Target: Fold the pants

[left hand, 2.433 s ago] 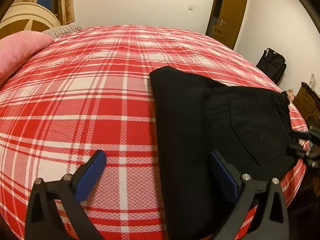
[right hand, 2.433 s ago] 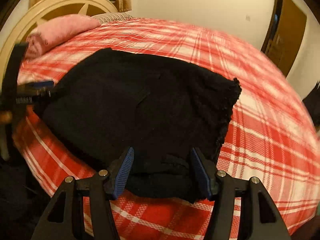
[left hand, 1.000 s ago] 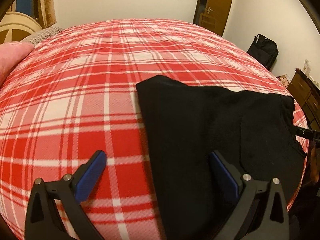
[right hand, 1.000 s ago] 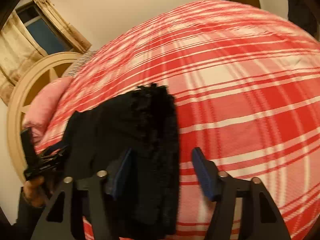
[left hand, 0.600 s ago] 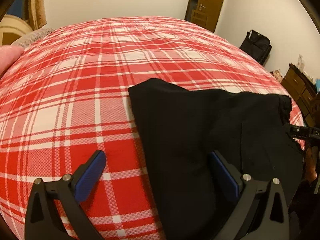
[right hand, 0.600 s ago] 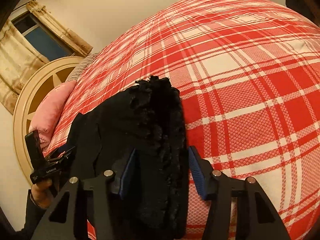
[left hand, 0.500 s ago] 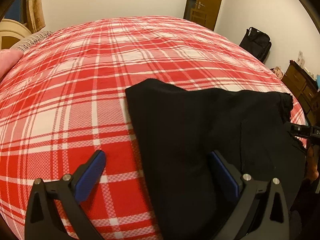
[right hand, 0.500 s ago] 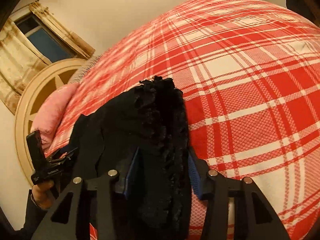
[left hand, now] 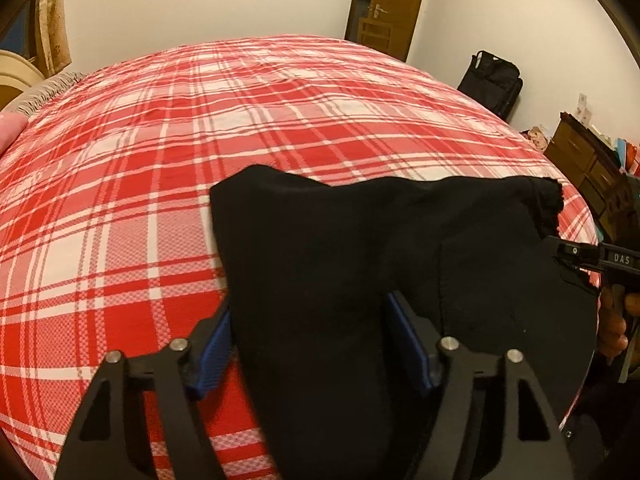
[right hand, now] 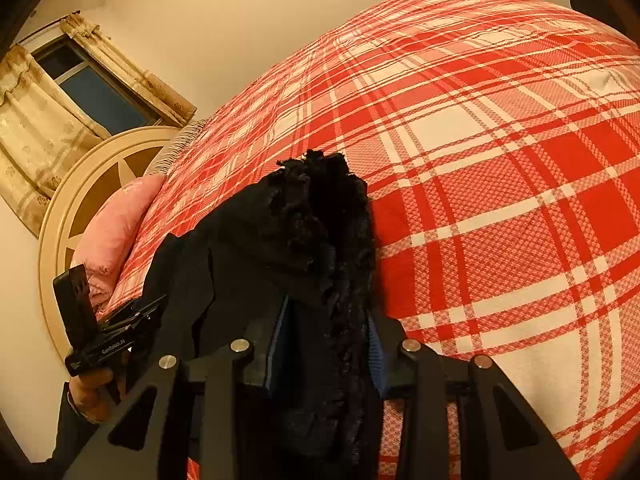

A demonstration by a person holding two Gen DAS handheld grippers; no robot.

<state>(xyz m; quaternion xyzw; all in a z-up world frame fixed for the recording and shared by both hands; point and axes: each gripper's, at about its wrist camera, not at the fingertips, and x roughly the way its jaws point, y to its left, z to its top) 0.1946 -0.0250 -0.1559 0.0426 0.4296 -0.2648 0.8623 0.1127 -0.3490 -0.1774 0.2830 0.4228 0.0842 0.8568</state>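
At the near edge of the red-and-white plaid bedspread (left hand: pixel 168 168), the folded black fabric pants (left hand: pixel 360 248) now sit pinched at both ends: the left gripper (left hand: pixel 308 336), wide apart half a second ago, has closed its blue pads on the folded side, and the right gripper (right hand: pixel 326 344) has tightened onto the frayed hem end. With both ends gripped, I judge the next fold or lift is ready. Far across the bed lies broad free cloth, while the near side drops off at the mattress edge.
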